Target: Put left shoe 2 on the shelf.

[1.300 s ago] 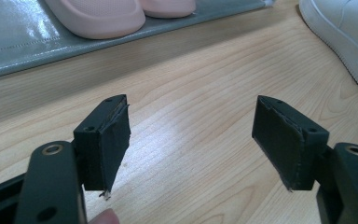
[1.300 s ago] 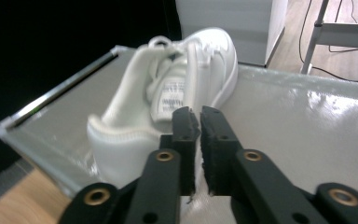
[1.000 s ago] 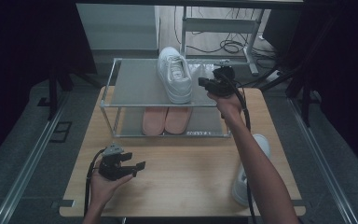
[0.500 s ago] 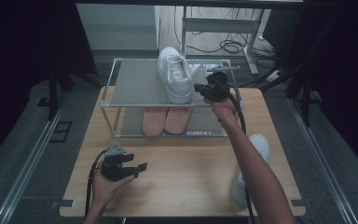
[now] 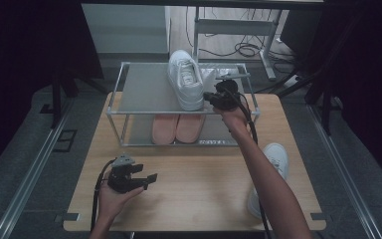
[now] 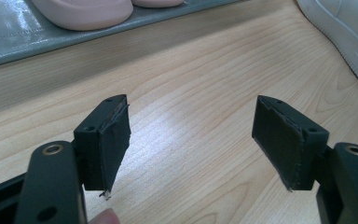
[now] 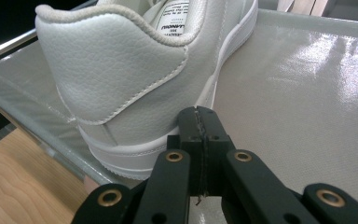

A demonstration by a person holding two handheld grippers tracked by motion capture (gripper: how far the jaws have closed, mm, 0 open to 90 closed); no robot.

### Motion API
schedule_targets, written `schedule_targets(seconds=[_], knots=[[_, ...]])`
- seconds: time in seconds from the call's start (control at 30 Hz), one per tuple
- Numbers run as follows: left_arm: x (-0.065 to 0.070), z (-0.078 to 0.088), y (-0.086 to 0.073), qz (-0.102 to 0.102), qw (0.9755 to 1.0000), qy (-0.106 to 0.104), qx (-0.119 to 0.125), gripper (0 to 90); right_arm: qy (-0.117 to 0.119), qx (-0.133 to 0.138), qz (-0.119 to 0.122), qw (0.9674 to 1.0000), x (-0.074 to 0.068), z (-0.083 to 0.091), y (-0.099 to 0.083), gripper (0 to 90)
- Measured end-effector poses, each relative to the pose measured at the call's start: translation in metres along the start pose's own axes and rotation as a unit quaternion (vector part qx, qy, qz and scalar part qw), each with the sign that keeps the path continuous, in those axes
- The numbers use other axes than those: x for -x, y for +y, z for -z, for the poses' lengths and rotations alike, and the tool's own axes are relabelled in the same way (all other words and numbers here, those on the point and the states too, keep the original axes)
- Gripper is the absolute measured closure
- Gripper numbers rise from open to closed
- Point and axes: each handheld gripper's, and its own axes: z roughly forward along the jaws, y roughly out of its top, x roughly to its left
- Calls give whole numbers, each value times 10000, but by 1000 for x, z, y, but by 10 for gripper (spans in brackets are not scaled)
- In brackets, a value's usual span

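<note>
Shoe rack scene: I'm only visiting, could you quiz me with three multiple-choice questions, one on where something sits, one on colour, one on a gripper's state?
1. Where is the white sneaker by the right gripper?
A. rack's top shelf
B. floor
C. lower shelf

2. What colour are the shoes on the lower shelf?
A. black
B. pink
C. blue

3. How do the left gripper jaws stand?
A. clamped on a shoe
B. shut on nothing
C. wide open

Answers: 1 A, it rests on the grey top shelf. 2 B, both look pink. 3 C, bare table shows between them.
</note>
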Motion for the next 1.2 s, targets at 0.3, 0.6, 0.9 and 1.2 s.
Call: schedule_targets(seconds=[0.3, 0.6, 0.9, 1.2], knots=[[-1, 1, 0, 6, 10000, 13, 2, 282, 126, 63, -142, 9998, -3, -1, 0, 900], [-3, 2, 0, 36, 10000, 12, 39, 282, 224, 153, -166, 9995, -12, -5, 2, 900], [-2, 2, 0, 37, 10000, -5, 25, 282, 239, 220, -205, 9993, -18, -9, 7, 900], [-2, 1, -1, -5, 10000, -6, 5, 282, 349, 276, -262, 9987, -28, -16, 11, 900]])
